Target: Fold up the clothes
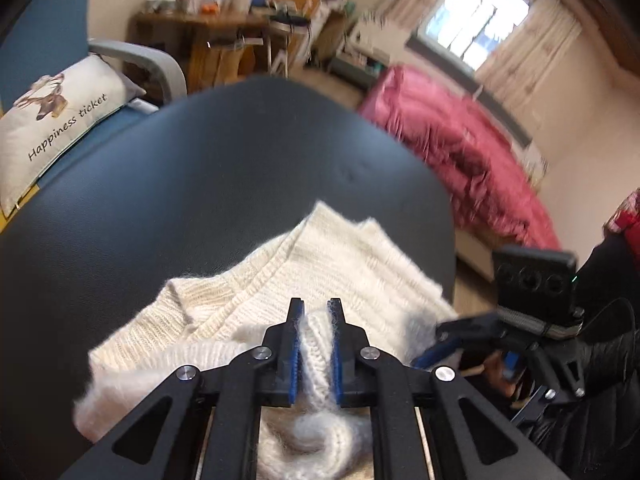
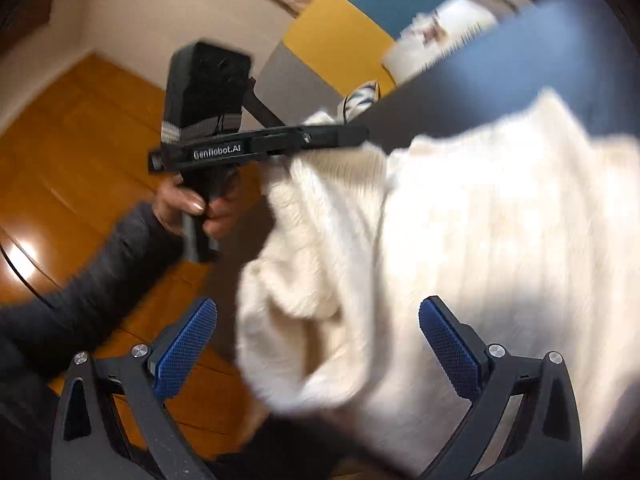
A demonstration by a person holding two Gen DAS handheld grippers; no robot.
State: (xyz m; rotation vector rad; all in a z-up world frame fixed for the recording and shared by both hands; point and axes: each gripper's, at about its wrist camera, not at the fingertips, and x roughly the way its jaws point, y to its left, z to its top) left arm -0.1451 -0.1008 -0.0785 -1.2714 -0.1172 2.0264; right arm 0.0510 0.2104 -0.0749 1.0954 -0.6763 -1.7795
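A white knitted sweater (image 1: 328, 264) lies crumpled on a dark leather surface (image 1: 200, 200). My left gripper (image 1: 316, 316) is shut on a raised fold of the knit, which is squeezed between its blue pads (image 1: 295, 356). In the right wrist view the right gripper (image 2: 318, 320) is open, its pads (image 2: 186, 348) wide apart. A loose hanging part of the sweater (image 2: 480, 240) sits between them, touching neither pad. The left gripper (image 2: 356, 136) shows there too, at the sweater's far edge, with a hand (image 2: 188, 204) on its handle. The right gripper (image 1: 430, 346) sits at the sweater's right edge.
A blue chair with a "Happiness ticket" cushion (image 1: 60, 120) stands left of the dark surface. A pink quilt (image 1: 460, 152) covers a bed at the right, and a cluttered wooden desk (image 1: 200, 32) is at the back. Wooden floor (image 2: 80, 120) and a dark sleeve (image 2: 80, 280) lie below.
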